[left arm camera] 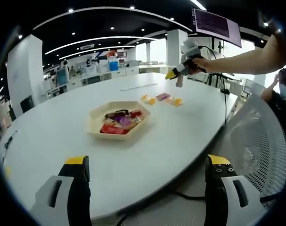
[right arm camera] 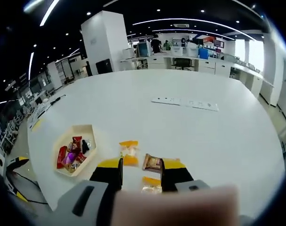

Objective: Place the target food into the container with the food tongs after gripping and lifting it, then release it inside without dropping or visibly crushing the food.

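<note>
A cream six-sided tray holding several wrapped snacks sits mid-table ahead of my left gripper, whose jaws stand wide apart, open, with nothing between them. Beyond the tray lie three loose snack packets: an orange one, a dark one and a yellow one. A hand holds my right gripper up in the air above them. In the right gripper view my right gripper is open; below its jaws lie the orange packet, a brown packet and a yellow packet. The tray lies to their left.
The table is large, white and rounded. A white power strip lies farther across it. A mesh chair back stands close on the right in the left gripper view, with a cable under the table edge. Desks and monitors fill the background.
</note>
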`<state>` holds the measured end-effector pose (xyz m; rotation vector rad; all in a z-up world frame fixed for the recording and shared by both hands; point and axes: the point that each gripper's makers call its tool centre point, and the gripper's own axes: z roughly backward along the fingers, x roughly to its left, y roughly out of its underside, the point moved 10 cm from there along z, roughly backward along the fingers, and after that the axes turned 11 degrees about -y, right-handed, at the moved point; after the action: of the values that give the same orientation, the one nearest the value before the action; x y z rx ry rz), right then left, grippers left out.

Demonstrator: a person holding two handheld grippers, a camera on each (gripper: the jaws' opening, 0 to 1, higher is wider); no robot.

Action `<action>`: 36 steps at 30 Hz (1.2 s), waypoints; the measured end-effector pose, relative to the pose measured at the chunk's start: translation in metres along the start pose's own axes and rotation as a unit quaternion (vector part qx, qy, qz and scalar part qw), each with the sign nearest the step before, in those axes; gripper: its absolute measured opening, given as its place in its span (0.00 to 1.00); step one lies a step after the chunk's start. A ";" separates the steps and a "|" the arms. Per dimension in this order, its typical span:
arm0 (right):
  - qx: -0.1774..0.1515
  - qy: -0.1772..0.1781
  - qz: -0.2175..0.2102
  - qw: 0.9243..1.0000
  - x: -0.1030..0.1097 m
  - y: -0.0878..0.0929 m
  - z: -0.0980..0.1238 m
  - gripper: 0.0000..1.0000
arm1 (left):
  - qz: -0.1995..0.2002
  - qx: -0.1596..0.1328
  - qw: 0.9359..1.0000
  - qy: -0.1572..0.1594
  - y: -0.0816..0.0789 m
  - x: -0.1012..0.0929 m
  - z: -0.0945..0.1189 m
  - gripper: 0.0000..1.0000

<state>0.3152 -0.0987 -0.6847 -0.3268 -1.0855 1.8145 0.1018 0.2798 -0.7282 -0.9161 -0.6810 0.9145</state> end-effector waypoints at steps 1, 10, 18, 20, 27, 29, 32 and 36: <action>0.001 0.001 -0.002 1.000 -0.002 0.001 0.000 0.30 | 0.000 0.000 1.000 0.000 0.000 0.000 0.000 1.00; 0.011 0.006 -0.018 1.000 -0.011 0.011 -0.009 0.31 | -0.002 0.001 1.000 0.001 0.000 0.000 0.000 1.00; 0.017 0.008 -0.022 1.000 -0.015 0.018 -0.021 0.31 | -0.001 0.003 1.000 0.002 0.000 0.000 0.000 1.00; 0.019 0.009 -0.021 1.000 -0.016 0.019 -0.024 0.31 | -0.001 0.002 1.000 0.002 0.000 -0.001 0.000 1.00; 0.026 0.011 -0.025 0.999 -0.017 0.022 -0.034 0.32 | -0.001 0.000 1.000 0.001 0.000 -0.001 0.000 1.00; 0.028 0.015 -0.024 0.999 -0.017 0.023 -0.036 0.31 | -0.001 0.000 1.000 0.002 0.000 -0.001 0.000 1.00; 0.029 0.017 -0.027 0.999 -0.018 0.024 -0.038 0.31 | -0.001 0.000 1.000 0.002 0.000 -0.001 0.000 1.00; 0.031 0.034 -0.032 0.998 -0.020 0.025 -0.040 0.31 | -0.001 0.000 1.000 0.002 0.000 -0.001 0.000 1.00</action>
<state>0.3356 -0.0975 -0.7324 -0.3113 -0.9802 1.7639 0.1010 0.2789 -0.7283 -0.9167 -0.6789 0.9115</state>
